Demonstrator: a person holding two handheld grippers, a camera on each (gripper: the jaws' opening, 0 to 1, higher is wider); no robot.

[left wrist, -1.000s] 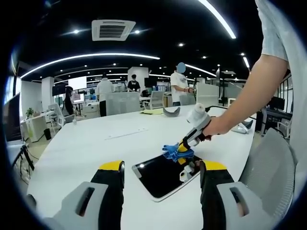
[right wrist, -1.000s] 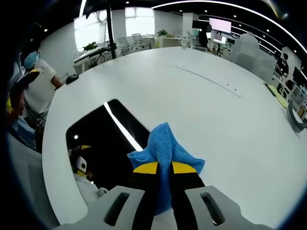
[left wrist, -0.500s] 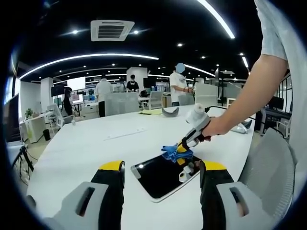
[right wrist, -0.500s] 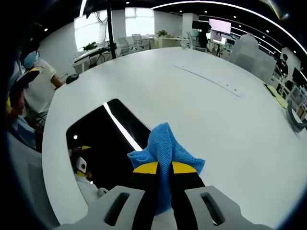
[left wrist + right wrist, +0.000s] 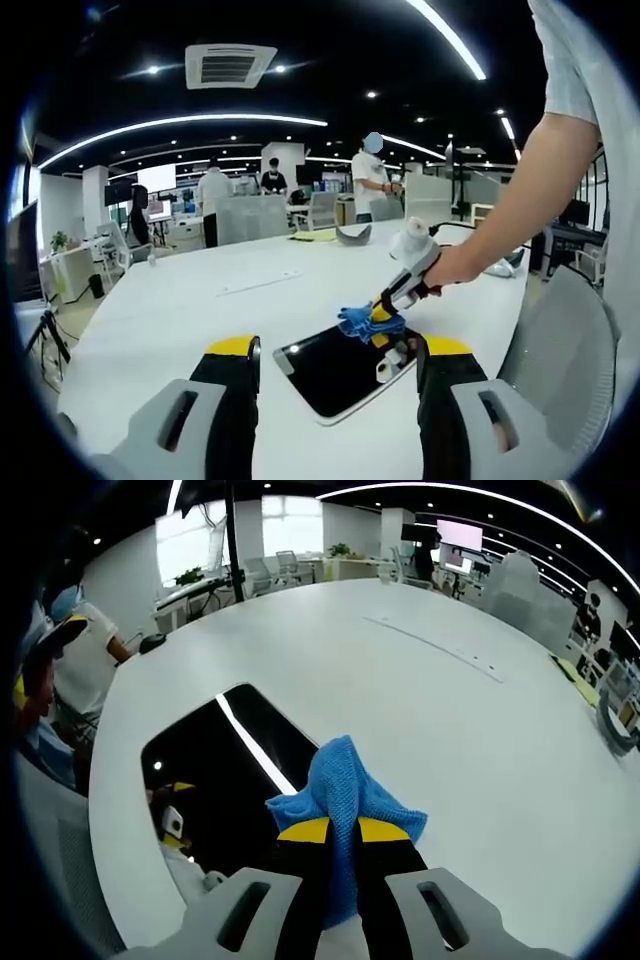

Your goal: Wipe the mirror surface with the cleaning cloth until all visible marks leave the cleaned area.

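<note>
Mirror [image 5: 340, 368]: flat on the white desk [image 5: 180, 300] – dark glass, reflecting ceiling lights.
Cloth [image 5: 345, 790]: blue, bunched, pressed on the mirror's edge at its far corner.
Right gripper [image 5: 340, 830]: jaws clamped on the cloth; held by a hand [image 5: 455, 265].
Left gripper [image 5: 335, 345]: jaws wide apart, holding nothing – hovering just before the mirror's near edge.

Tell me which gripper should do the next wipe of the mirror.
Right. The right gripper is already shut on the blue cloth at the mirror's edge. The left gripper is open, holds nothing and hangs back from the mirror.
</note>
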